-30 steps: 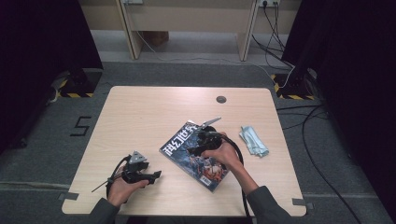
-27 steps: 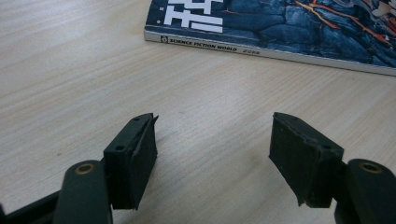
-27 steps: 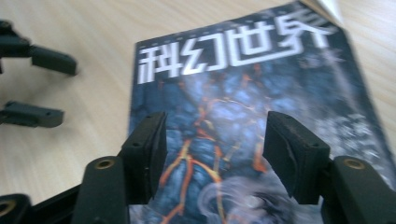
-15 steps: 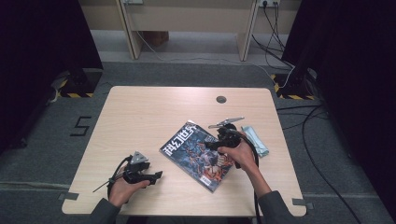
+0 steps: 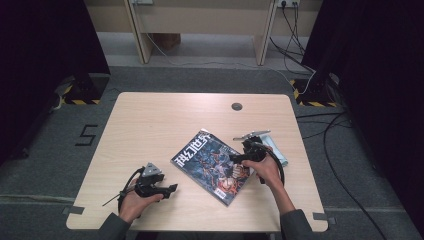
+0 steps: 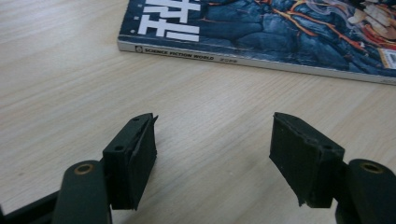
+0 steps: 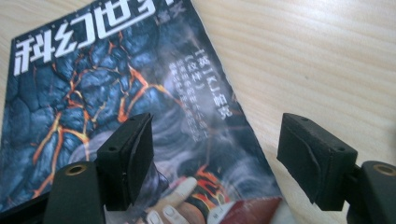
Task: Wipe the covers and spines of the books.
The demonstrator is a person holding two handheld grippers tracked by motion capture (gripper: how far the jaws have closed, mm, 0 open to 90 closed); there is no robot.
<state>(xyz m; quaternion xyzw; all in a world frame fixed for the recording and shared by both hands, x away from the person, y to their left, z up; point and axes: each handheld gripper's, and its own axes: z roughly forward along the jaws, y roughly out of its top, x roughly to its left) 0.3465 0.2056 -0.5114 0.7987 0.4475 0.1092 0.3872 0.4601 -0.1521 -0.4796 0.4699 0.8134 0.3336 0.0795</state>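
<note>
I had the science fiction magazine (image 5: 215, 166) lying flat and closed on the light wooden desk (image 5: 165, 120), turned at an angle, between my two hands and toward the right half of the top. My right gripper (image 7: 215, 154) hung over the magazine's right edge, one of its fingers (image 7: 128, 156) above the dark lava-patterned cover and the other above bare wood; those fingers had just been opening and stood spread, with nothing pinched between them, only the cover's edge beneath. In the high view that right gripper (image 5: 246, 156) sat at the magazine's right side, just beside a pale blue packet (image 5: 277, 150) that lay on the desk behind it. My left gripper (image 6: 212, 158) rested low near the front edge, well left of the magazine, its fingers (image 6: 303, 156) spread over bare wood and empty, pointed toward the white spine, which stayed apart from them.
</note>
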